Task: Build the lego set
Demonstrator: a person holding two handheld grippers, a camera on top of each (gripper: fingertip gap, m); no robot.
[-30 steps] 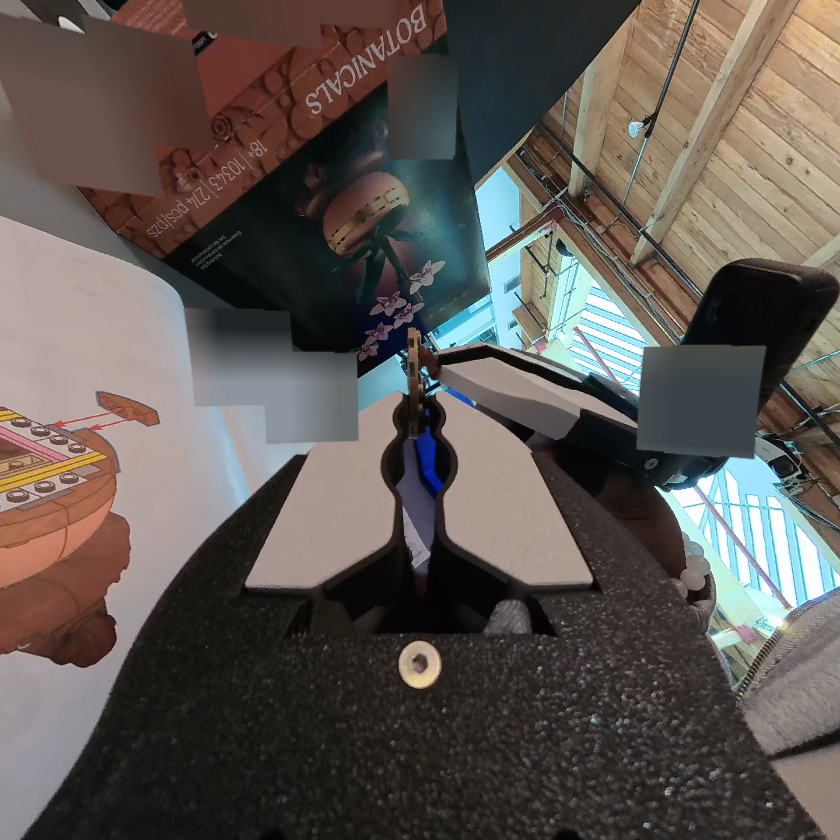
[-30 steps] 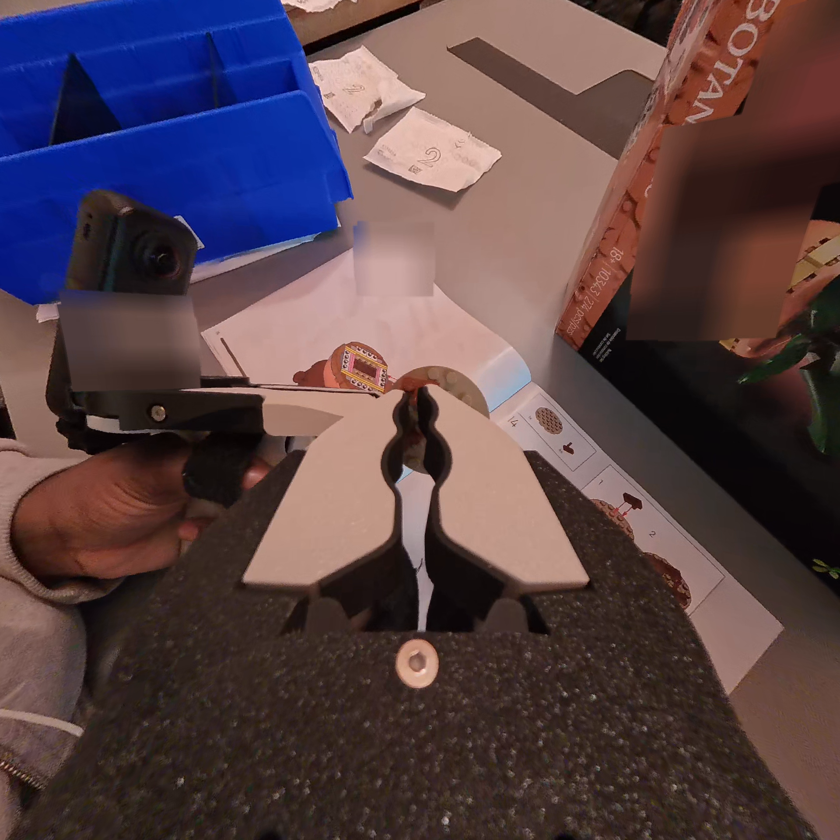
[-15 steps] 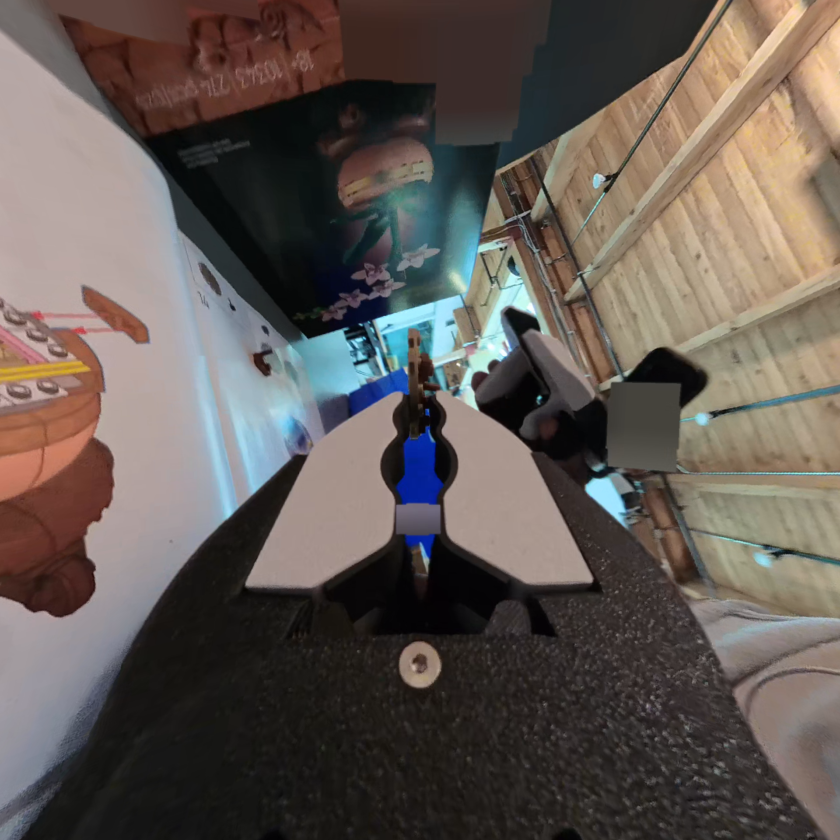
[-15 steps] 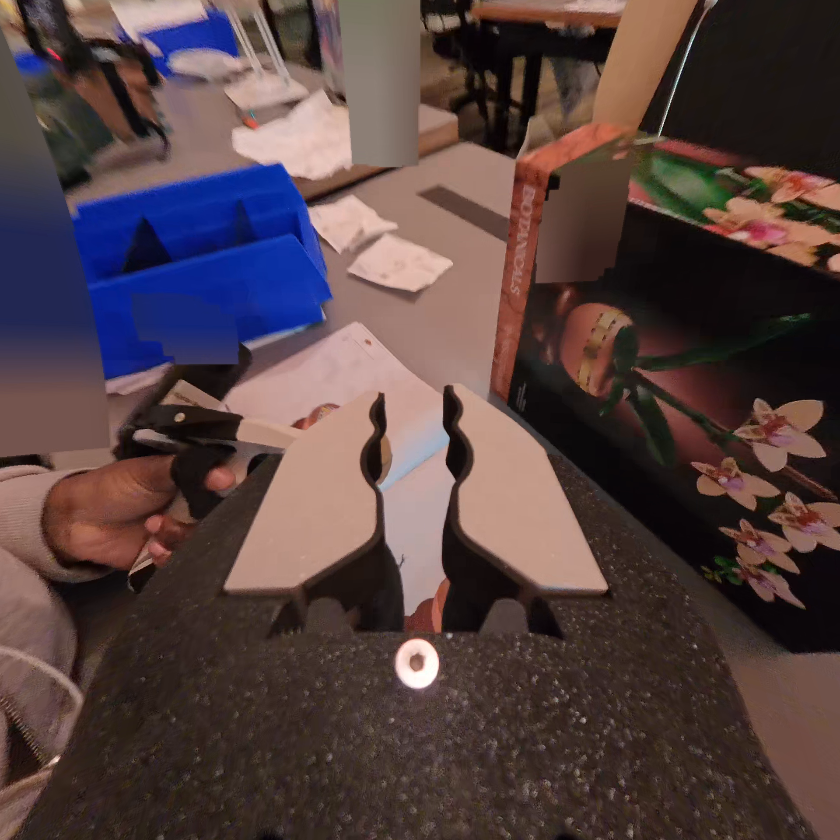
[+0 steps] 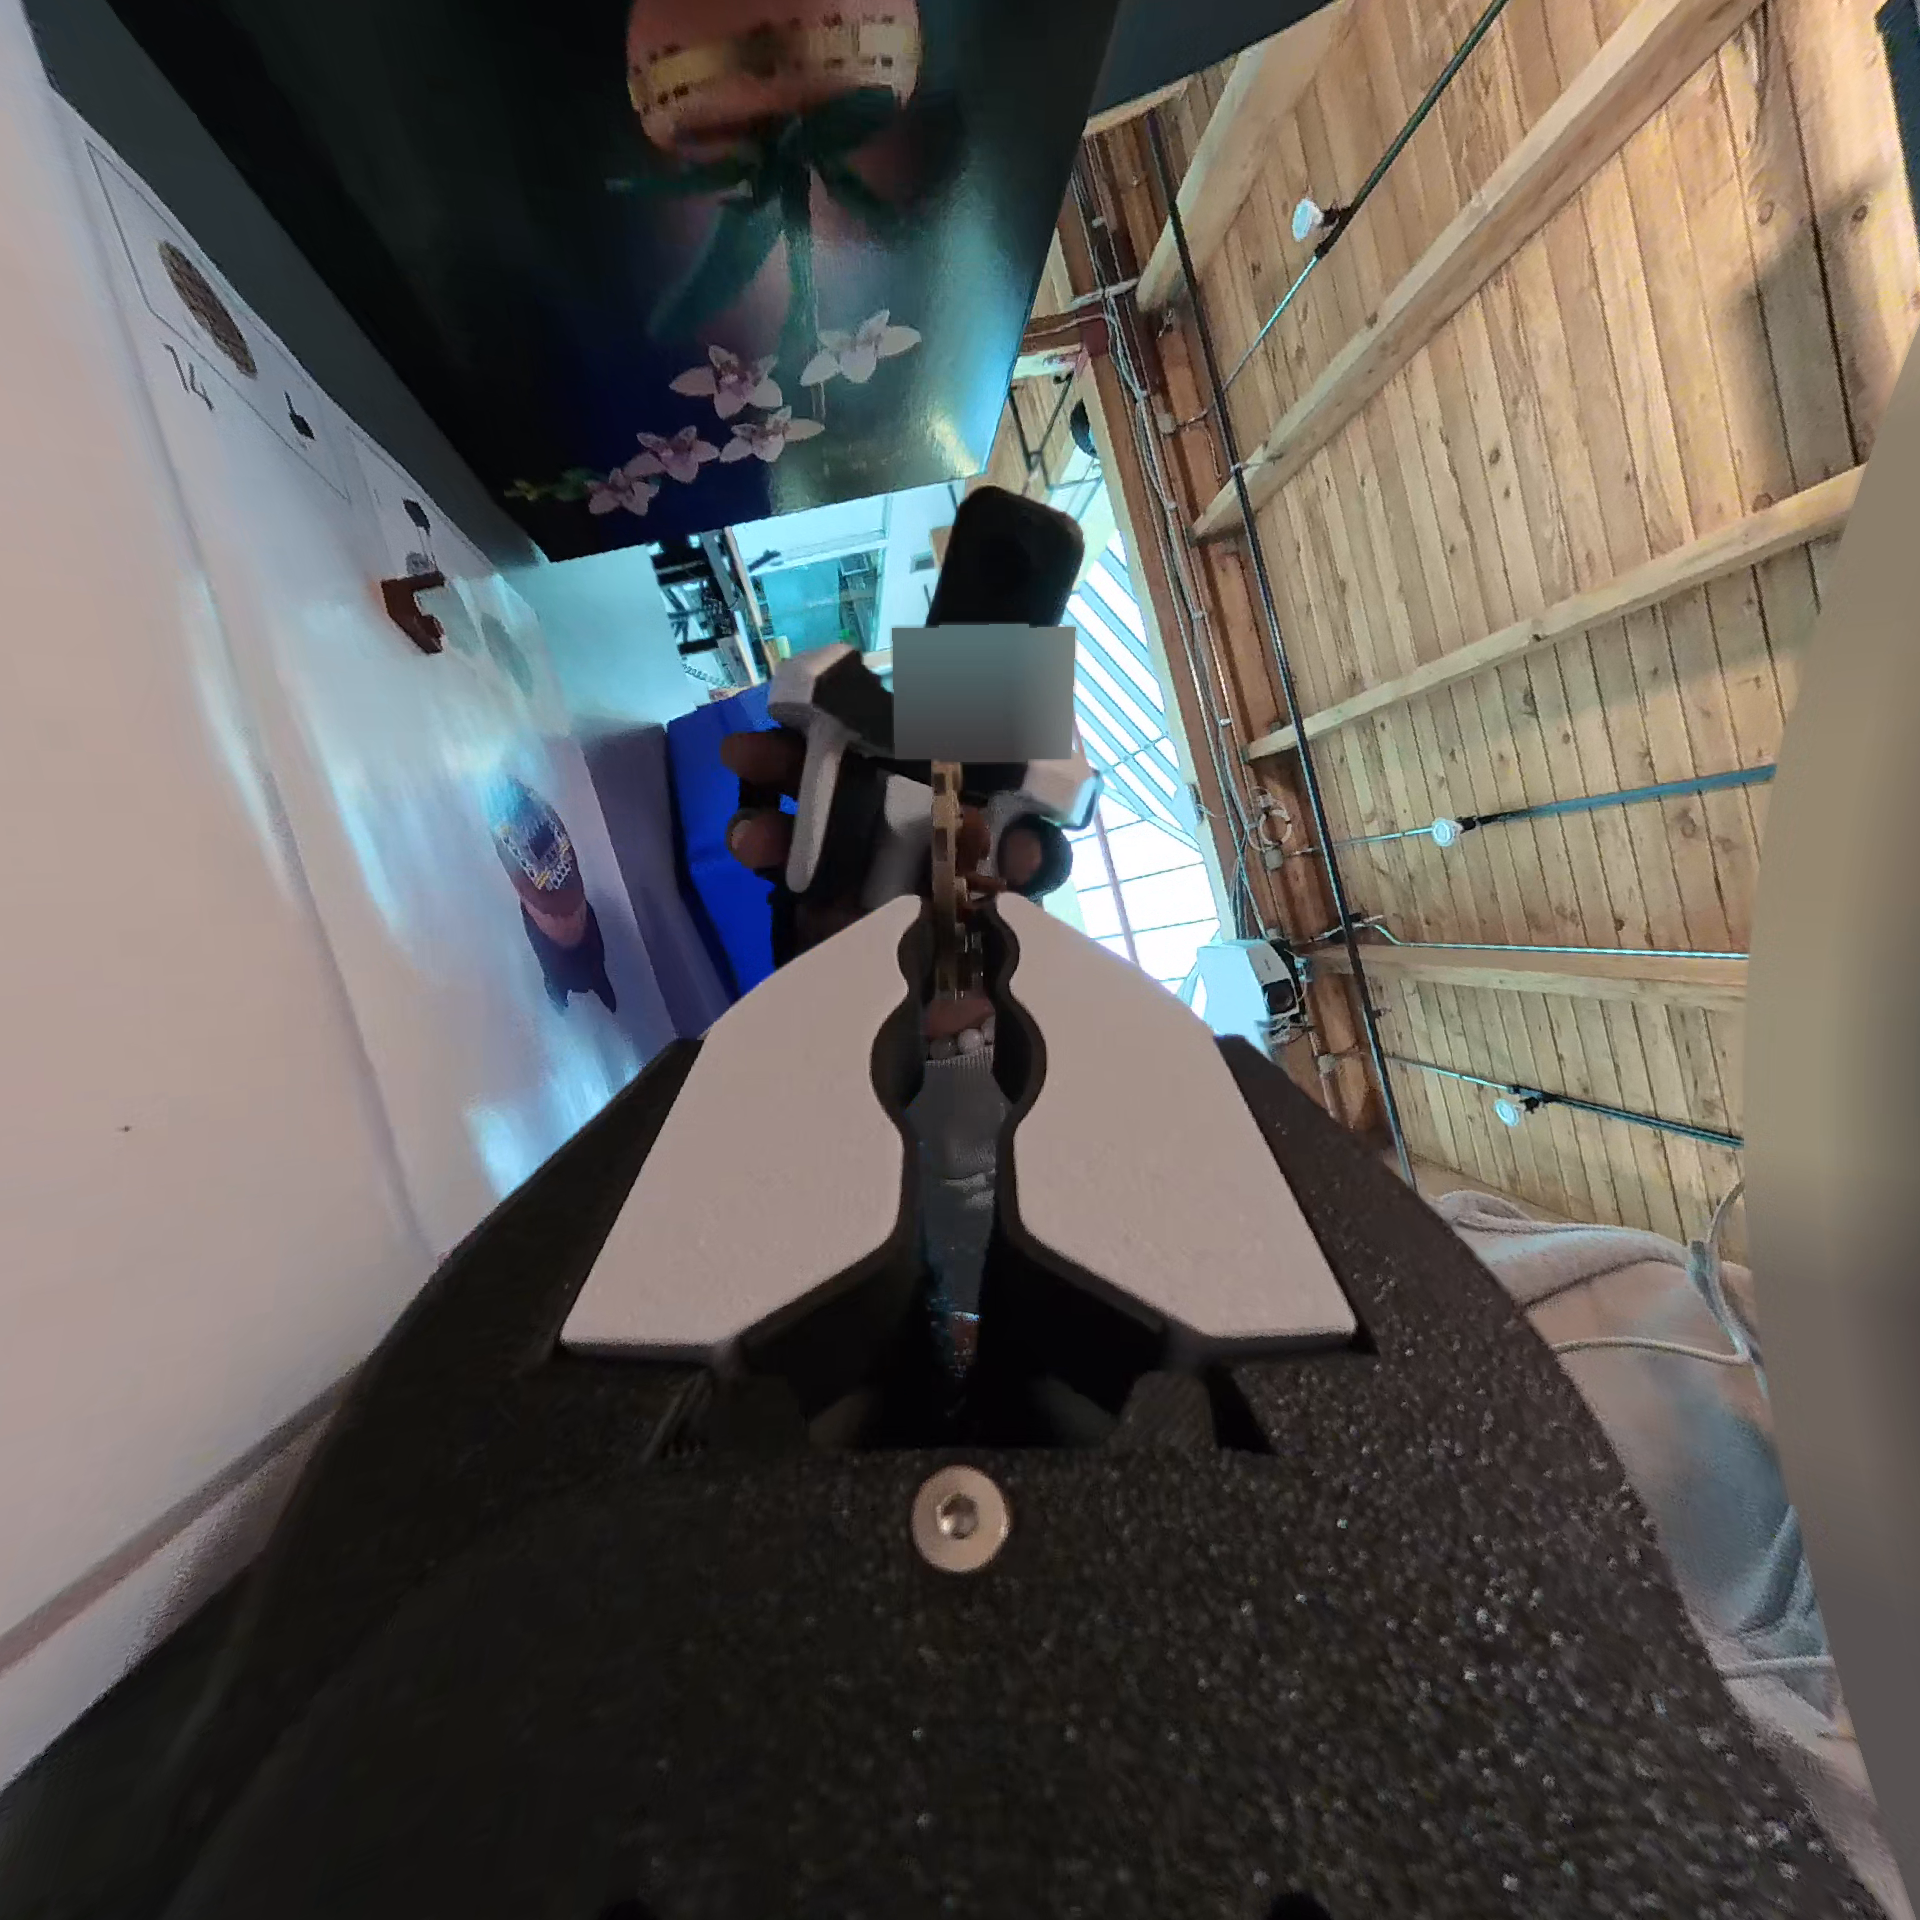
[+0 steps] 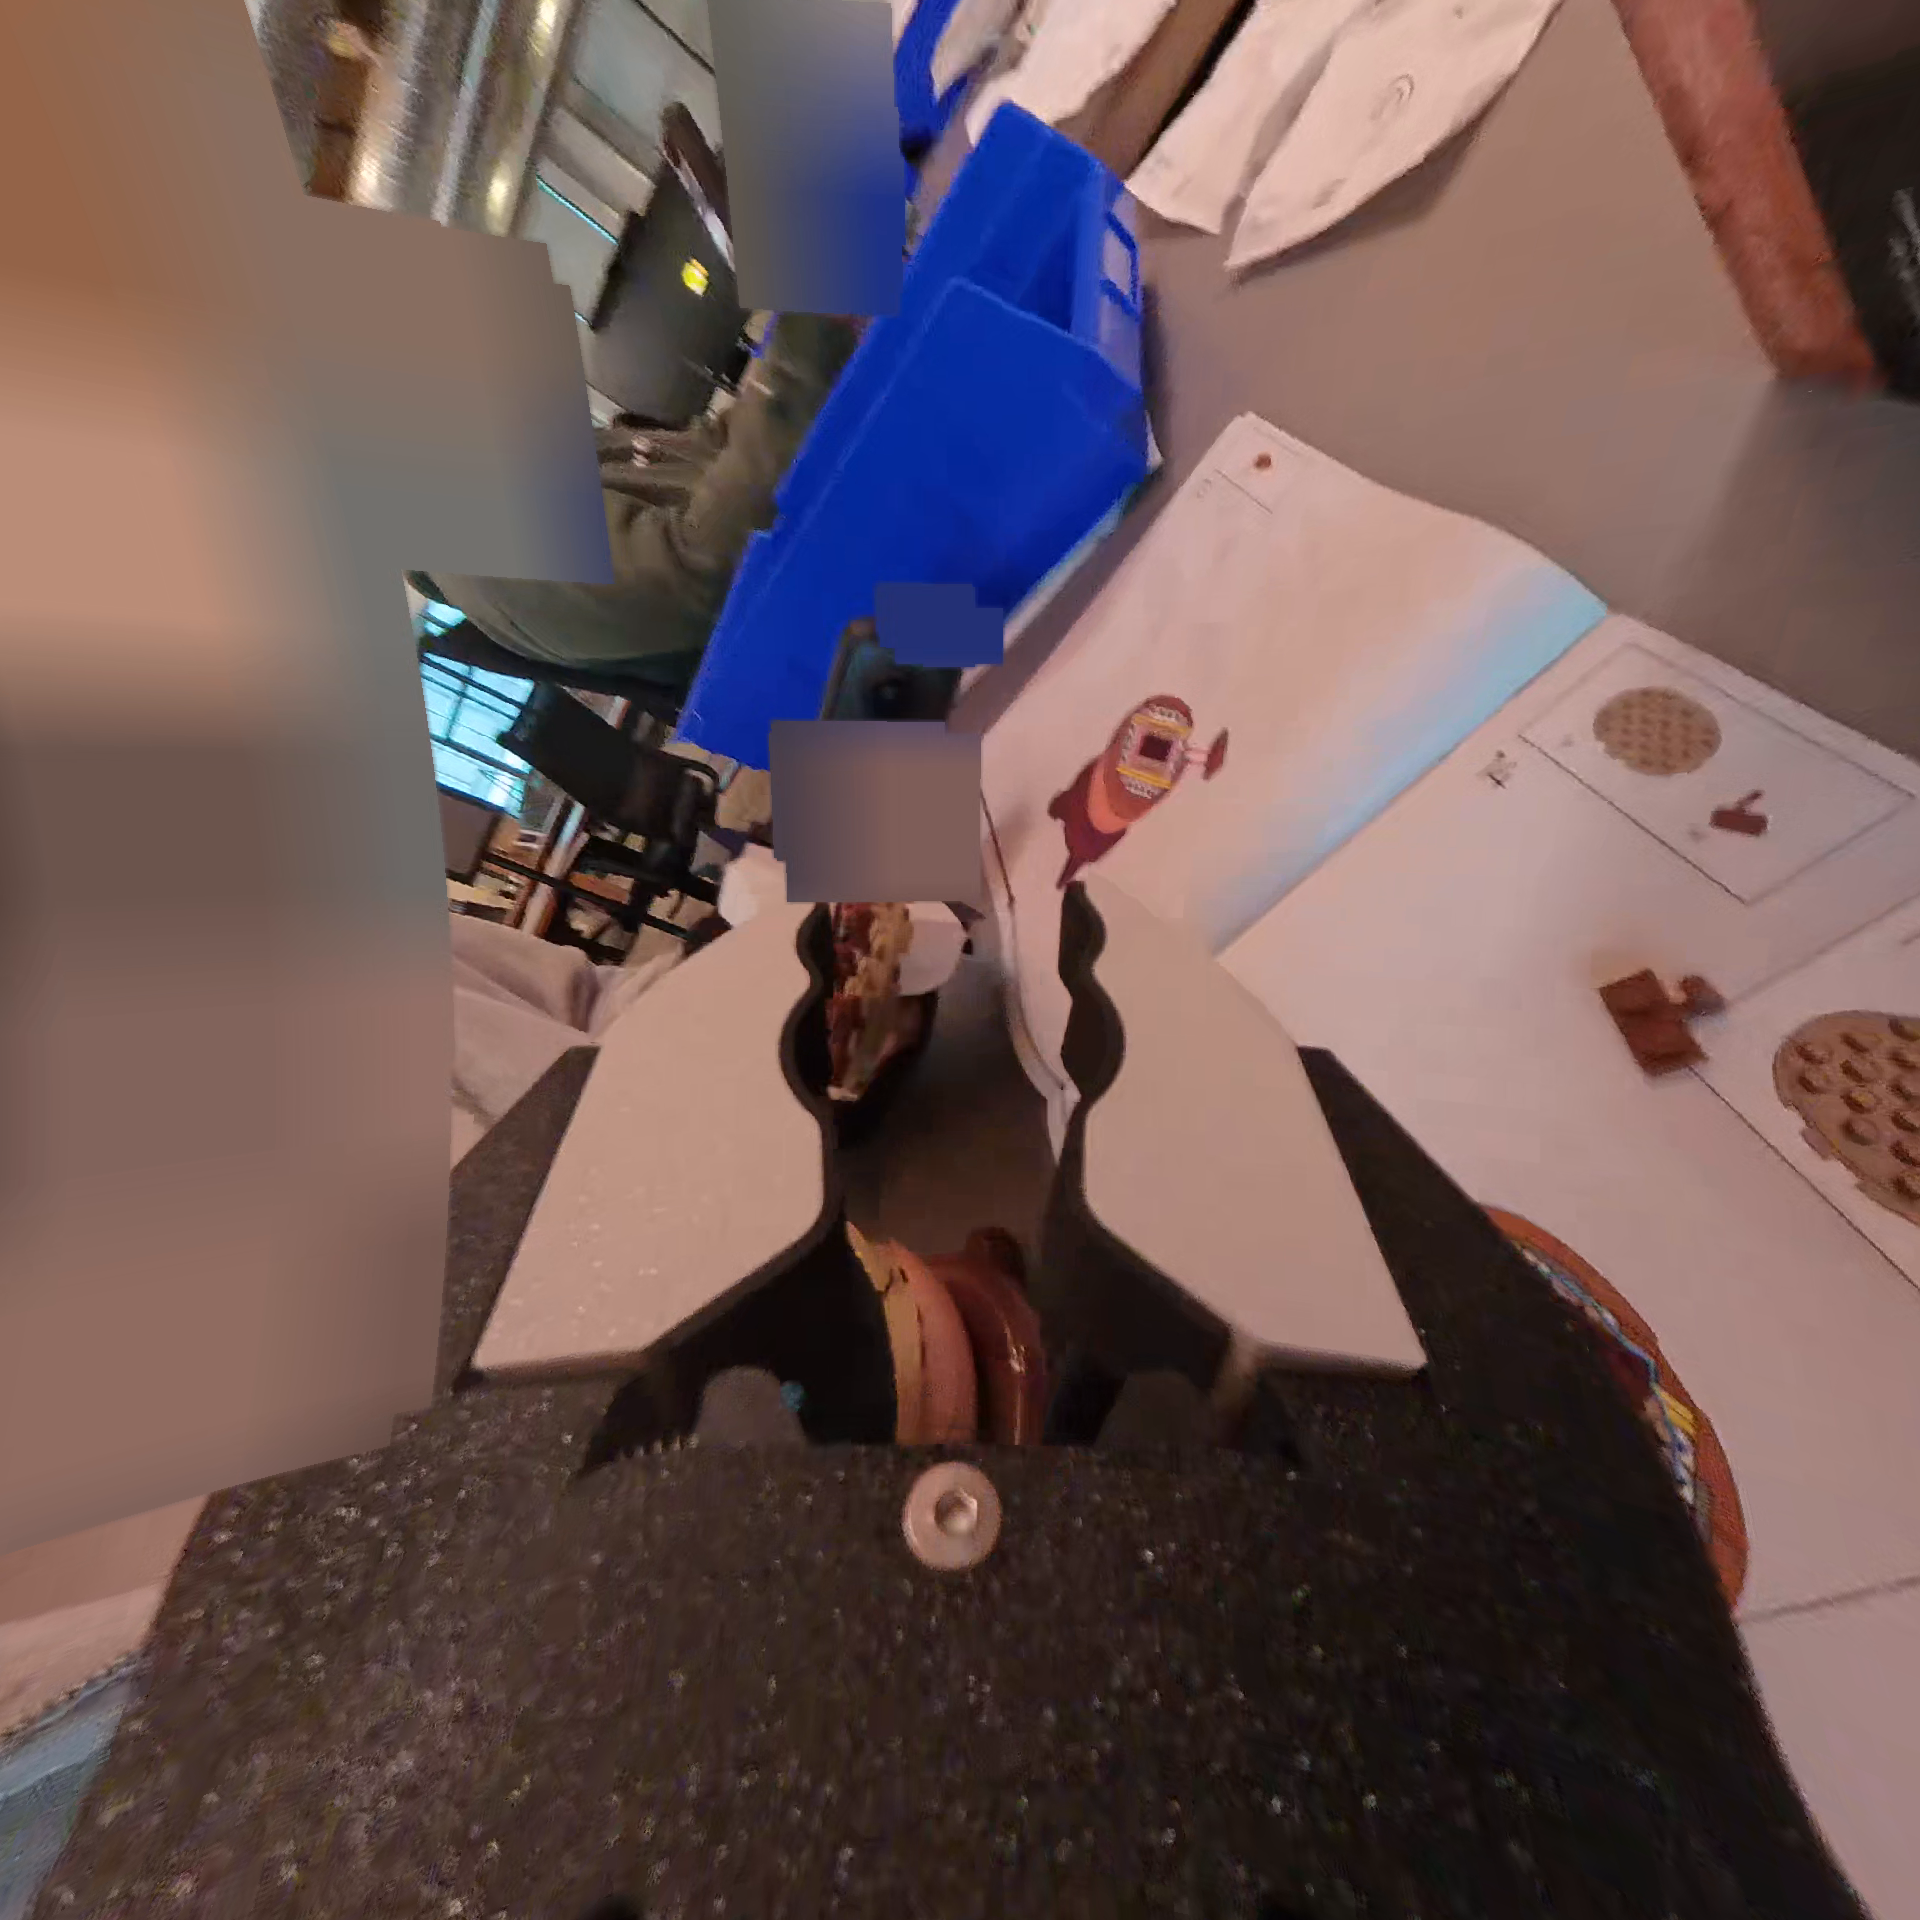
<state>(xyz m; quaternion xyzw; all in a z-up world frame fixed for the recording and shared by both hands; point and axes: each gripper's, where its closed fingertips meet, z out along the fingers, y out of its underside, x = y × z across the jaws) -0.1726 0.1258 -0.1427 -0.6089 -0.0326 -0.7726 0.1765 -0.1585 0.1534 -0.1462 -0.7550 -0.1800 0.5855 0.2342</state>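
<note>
My left gripper (image 5: 954,914) is closed on the tan round plate (image 5: 945,862), held edge-on and upright. My right gripper (image 6: 940,914) is wide open, empty, facing it; the plate sits just ahead, toward its left finger.

Booklet (image 5: 156,727): one printed step number, upper left of the left wrist view; not copied here.
Box (image 6: 1745,208): small white print, upper right edge of the right wrist view; too blurred to read.
Paper slips (image 6: 1299,125): faint marks, top of the same frame; unreadable.
</note>
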